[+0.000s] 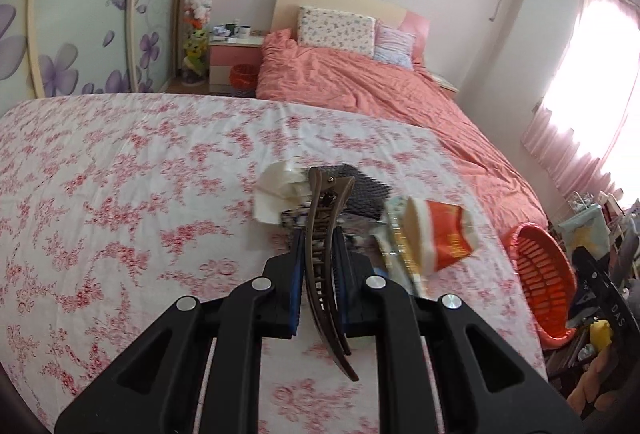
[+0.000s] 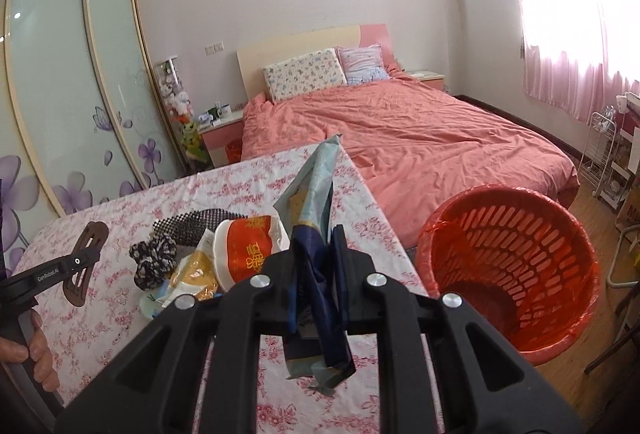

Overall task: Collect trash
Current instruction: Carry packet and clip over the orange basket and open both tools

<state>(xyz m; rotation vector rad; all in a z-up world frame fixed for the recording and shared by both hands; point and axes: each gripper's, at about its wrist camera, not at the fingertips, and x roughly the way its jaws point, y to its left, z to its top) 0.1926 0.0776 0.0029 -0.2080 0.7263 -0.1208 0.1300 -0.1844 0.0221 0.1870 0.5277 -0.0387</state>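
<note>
- The left claw point(image 1: 318, 258) is clamped nearly shut on a brown hair clip point(image 1: 326, 274), which stands up between the pads; in the right wrist view the clip is clear of the floral tabletop point(image 2: 100, 314)
- The right claw point(image 2: 316, 274) is pinched just as tightly on a crumpled blue-and-teal wrapper point(image 2: 316, 254), whose top sticks up past the fingertips and whose tail hangs below them
- Step in hand, as I read it: both picks are made and the carry is starting
- The red basket point(image 2: 508, 266) stands on the floor just beside the tabletop's edge, empty as far as can be seen and near the right claw
- The next move calls for swinging the wrapper over the basket's rim and only then letting go; being light and crumpled, it may drift or cling to a pad
- The clip looks like a keeper, not trash, so it probably belongs elsewhere
- Left on the tabletop: a red-and-white paper cup point(image 2: 244, 250), a yellow packet point(image 2: 192, 270), white tissue point(image 1: 276, 194), a patterned scrunchie point(image 2: 154, 260) and a black mesh piece point(image 2: 188, 222)
</note>
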